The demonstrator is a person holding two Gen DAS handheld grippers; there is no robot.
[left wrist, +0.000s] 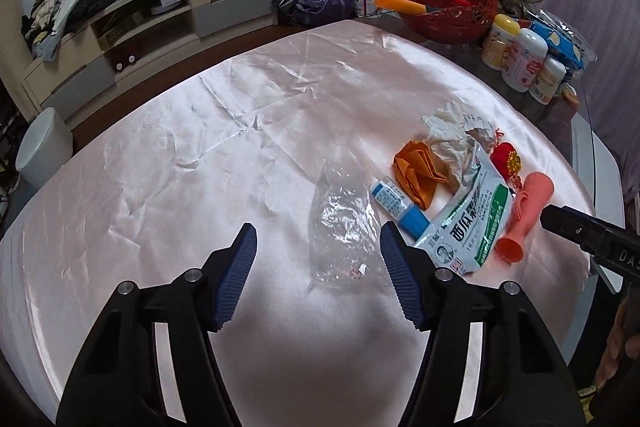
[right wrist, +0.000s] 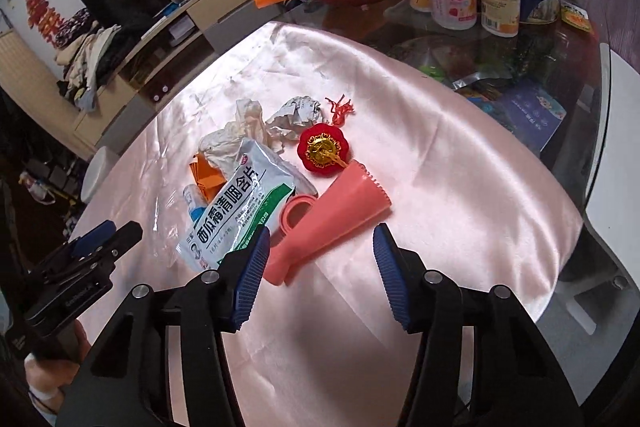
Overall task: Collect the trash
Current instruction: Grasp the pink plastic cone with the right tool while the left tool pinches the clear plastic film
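Observation:
A heap of trash lies on the pink satin cloth [left wrist: 180, 155]. It holds a clear plastic bag [left wrist: 340, 227], a white-green medicine pouch [left wrist: 468, 223] [right wrist: 240, 203], a small blue-white box [left wrist: 400, 205], orange folded paper [left wrist: 416, 171], crumpled tissue [left wrist: 448, 135] [right wrist: 240, 135], a red-gold ornament [right wrist: 322, 151] and a pink cone-shaped tube [right wrist: 332, 219]. My left gripper [left wrist: 318, 229] hovers open over the near end of the clear bag, its pads clear of it. My right gripper [right wrist: 322, 229] is open above the tube's narrow end, which lies beside its left finger.
At the back of the glass table [right wrist: 440, 39] stand a red basket [left wrist: 452, 11], several white bottles [left wrist: 524, 59] and snack bags. A white stool [left wrist: 42, 147] and a TV cabinet [left wrist: 160, 19] piled with clothes are beyond the left edge.

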